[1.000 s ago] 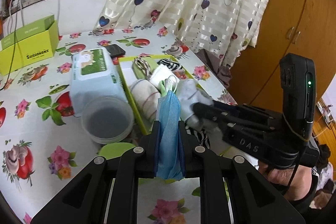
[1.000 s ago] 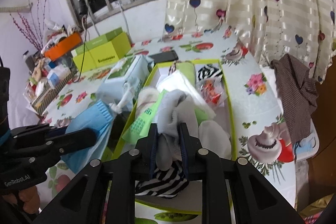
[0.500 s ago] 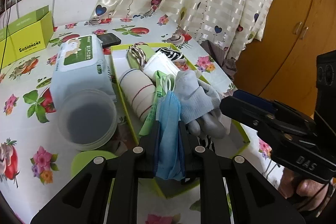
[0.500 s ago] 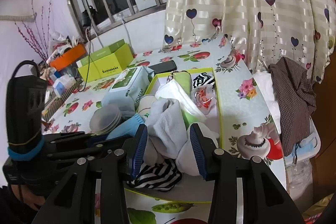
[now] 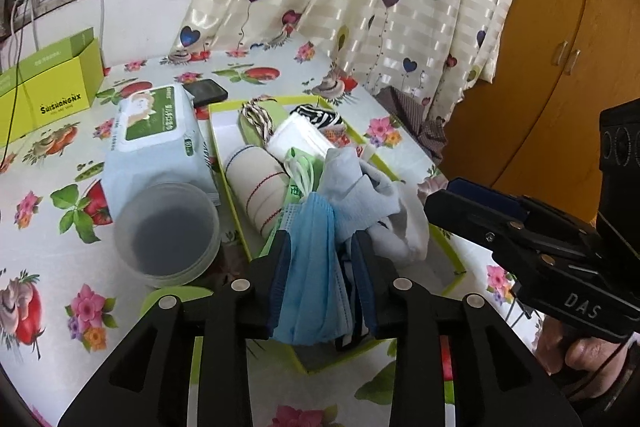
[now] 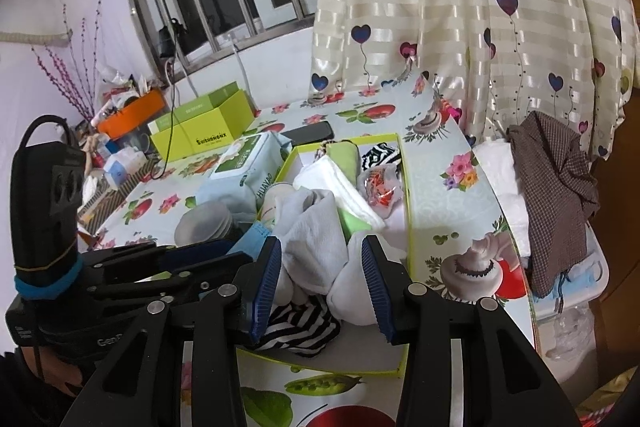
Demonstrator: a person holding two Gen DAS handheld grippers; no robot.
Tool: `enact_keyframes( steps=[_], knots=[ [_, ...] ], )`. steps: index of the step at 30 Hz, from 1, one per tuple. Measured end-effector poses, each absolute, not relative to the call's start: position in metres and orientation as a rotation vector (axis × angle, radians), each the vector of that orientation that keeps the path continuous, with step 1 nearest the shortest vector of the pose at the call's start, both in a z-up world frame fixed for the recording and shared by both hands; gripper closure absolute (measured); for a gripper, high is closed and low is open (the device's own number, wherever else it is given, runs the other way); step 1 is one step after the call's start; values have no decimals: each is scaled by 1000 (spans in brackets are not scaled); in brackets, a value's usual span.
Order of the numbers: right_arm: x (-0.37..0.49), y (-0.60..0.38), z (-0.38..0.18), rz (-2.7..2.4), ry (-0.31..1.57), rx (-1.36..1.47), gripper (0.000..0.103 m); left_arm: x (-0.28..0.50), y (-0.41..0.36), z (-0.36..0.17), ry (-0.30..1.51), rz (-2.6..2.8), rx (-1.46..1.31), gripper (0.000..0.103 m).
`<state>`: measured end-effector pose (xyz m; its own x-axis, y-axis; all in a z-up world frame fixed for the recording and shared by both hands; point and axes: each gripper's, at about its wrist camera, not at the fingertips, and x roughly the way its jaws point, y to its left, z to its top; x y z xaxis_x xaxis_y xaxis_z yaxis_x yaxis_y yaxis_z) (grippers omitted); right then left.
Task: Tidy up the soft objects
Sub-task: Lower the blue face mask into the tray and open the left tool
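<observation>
Two tongs over the green-rimmed box (image 5: 452,247) on the flower-print counter (image 5: 48,227). Left tongs (image 5: 322,263) pinch a pleated blue face mask (image 5: 310,267), hanging limp above the box's near end. Right tongs (image 6: 320,275) stand wide around crumpled grey socks (image 6: 316,231) lying in the box. Alongside: rolled bandage (image 5: 256,183), wet-wipes pack (image 5: 156,143), translucent round tub (image 5: 168,231)
</observation>
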<state>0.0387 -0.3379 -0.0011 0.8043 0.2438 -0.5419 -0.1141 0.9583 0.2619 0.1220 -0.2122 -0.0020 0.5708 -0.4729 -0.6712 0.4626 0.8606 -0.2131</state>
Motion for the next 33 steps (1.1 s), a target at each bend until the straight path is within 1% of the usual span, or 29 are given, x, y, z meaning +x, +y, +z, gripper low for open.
enact_keyframes(
  steps=[2,4,5,7,9,14,23,26,28,31,33],
  knots=[
    [38,-336,2,198,602,210,63,118,-207,0,771,-533,-29,70],
    [38,-332,2,206,603,196,72,114,-203,1,752,-513,-40,70],
    [40,-330,1,213,607,191,74,115,-203,-1,757,-511,-37,70],
    [44,-326,-2,219,621,184,82,118,-208,-9,797,-523,-28,71],
    [49,-324,-9,217,645,176,86,120,-212,-15,828,-543,-26,72],
    [55,-328,-22,191,692,178,86,121,-220,-20,844,-581,-26,73],
    [48,-331,-17,180,689,186,85,120,-232,-20,849,-600,16,73],
    [42,-331,-13,171,681,185,82,117,-229,-17,840,-579,30,73],
    [39,-330,-9,157,677,174,71,114,-226,-14,823,-566,39,73],
    [31,-324,-3,149,668,151,60,108,-221,-8,802,-558,44,73],
    [27,-321,1,147,664,135,55,102,-217,-4,790,-551,47,72]
  ],
)
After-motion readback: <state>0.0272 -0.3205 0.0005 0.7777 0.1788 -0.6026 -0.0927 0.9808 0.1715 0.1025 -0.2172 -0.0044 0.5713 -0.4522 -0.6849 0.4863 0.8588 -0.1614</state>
